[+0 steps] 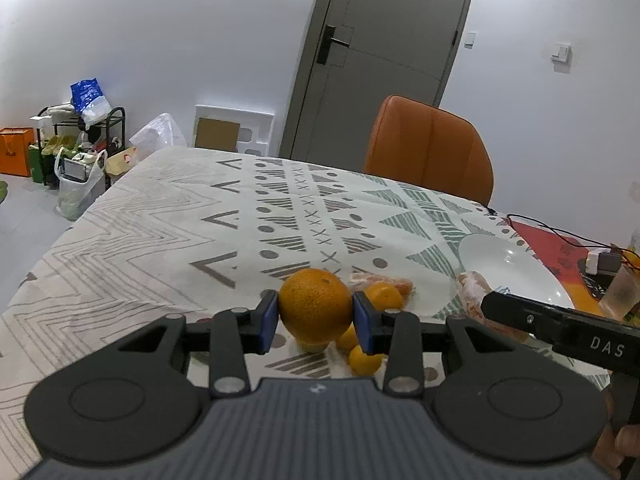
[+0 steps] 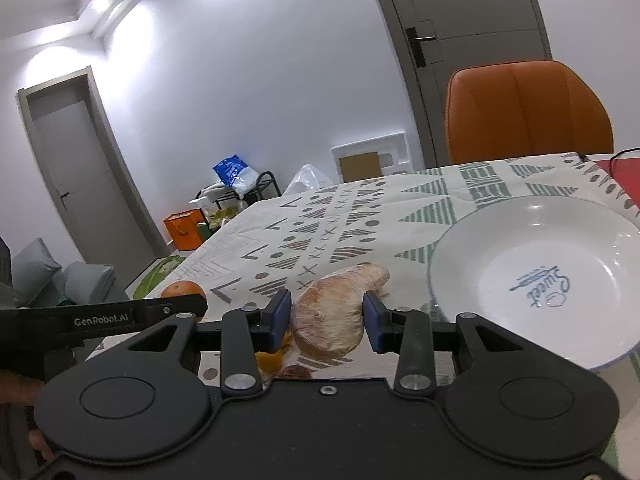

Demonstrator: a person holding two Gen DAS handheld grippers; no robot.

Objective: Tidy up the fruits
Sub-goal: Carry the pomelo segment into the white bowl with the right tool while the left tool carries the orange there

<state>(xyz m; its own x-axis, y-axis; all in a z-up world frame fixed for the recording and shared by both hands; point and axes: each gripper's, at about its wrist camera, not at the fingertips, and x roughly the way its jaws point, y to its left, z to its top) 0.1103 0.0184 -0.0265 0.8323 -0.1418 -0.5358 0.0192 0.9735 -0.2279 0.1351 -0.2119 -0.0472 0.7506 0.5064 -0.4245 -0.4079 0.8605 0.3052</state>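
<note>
Left tool [image 1: 315, 318] pinching round dimpled orange [image 1: 315, 306]; right tool [image 2: 327, 318] around pale peeled segment [image 2: 338, 314].

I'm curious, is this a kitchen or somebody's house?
Probably a home's dining area: a table with a patterned tablecloth, an orange chair, a white plate, and a cluttered shoe rack by the wall.

An orange chair [image 1: 430, 152] stands at the tabletop's [image 1: 160, 224] far side before a grey door [image 1: 384, 52], with a cluttered rack [image 1: 86, 140] far left.

"DAS" is printed on the right gripper [image 1: 476, 304]; "GenRobot.AI" marks the left gripper [image 2: 200, 306]; the white plate [image 2: 480, 248] reads "Sweet"
</note>
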